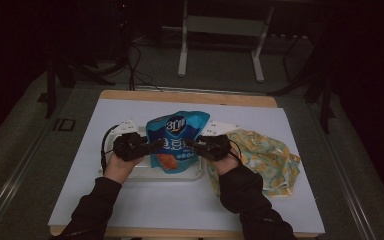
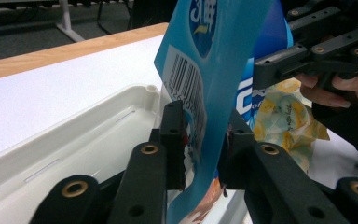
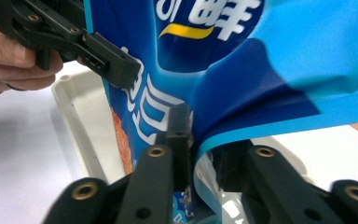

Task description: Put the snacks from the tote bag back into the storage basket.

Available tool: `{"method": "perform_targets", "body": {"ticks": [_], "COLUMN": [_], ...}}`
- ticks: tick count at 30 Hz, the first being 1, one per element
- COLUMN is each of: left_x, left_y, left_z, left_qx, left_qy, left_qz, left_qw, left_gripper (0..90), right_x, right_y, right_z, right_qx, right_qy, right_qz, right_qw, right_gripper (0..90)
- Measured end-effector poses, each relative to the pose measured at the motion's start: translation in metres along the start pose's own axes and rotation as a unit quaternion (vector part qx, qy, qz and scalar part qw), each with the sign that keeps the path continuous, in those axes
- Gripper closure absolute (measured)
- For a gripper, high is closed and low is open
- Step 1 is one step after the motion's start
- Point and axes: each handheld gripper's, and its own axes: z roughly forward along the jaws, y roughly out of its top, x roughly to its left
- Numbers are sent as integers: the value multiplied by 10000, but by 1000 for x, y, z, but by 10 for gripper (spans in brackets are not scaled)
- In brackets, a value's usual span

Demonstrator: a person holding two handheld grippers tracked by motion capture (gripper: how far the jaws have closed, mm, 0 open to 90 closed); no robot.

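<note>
The blue snack bag (image 1: 176,141) stands upright over the white tray (image 1: 187,174) on the white table (image 1: 180,205), between both grippers — the left gripper (image 1: 156,144) has its left edge between slightly parted jaws, the right gripper (image 1: 190,143) its right edge likewise; a yellow patterned cloth (image 1: 270,159) lies beside the tray

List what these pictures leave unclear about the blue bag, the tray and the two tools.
- Blue bag: high view, printed words too small and dim to read.
- Bag bottom: left gripper view, cut off by the lower edge behind the left tool.
- White tray: high view, middle hidden under the bag.
- Right tool: right gripper view, the bag fold hides one pad, so contact is uncertain.
</note>
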Motion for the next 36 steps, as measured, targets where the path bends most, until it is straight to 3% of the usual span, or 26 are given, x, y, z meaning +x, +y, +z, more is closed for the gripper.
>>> {"method": "perform_targets", "body": {"ticks": [3, 10, 16, 18, 20, 22, 25, 30, 36], "left_x": [0, 0, -1, -3, -5, -6, -8, -12, -15], "left_y": [0, -3, -6, -8, -8, -9, -10, -14, -21], "left_z": [-3, -9, -12, -12, -11, -11, -13, -15, -18], "left_qx": [-39, -34, 28, 103, 163, 146, 83, 159, 111], "left_qy": [14, 67, -17, -187, -26, -5, 17, 120, 53], "left_qz": [-11, -85, -166, -32, -12, -23, 21, 116, 45], "left_qw": [10000, 9999, 9999, 9998, 9999, 9999, 10000, 9997, 9999], "left_gripper": [722, 556, 253, 100, 36, 28, 28, 28, 28], "right_x": [1, 0, 0, -2, -3, -5, -5, -5, -5], "right_y": [2, 2, 1, 0, -1, -2, -3, -6, -10], "right_z": [-3, -7, -12, -13, -16, -18, -21, -26, -36], "right_qx": [-15, -14, 106, 117, 76, 81, 111, 148, 95], "right_qy": [2, 42, 118, 201, 188, 293, 253, 187, 82], "right_qz": [-3, 62, 91, 166, 239, 268, 215, 114, 45], "right_qw": [10000, 10000, 9998, 9996, 9995, 9992, 9994, 9997, 9999], "right_gripper": [732, 591, 413, 338, 293, 173, 141, 142, 142]}}
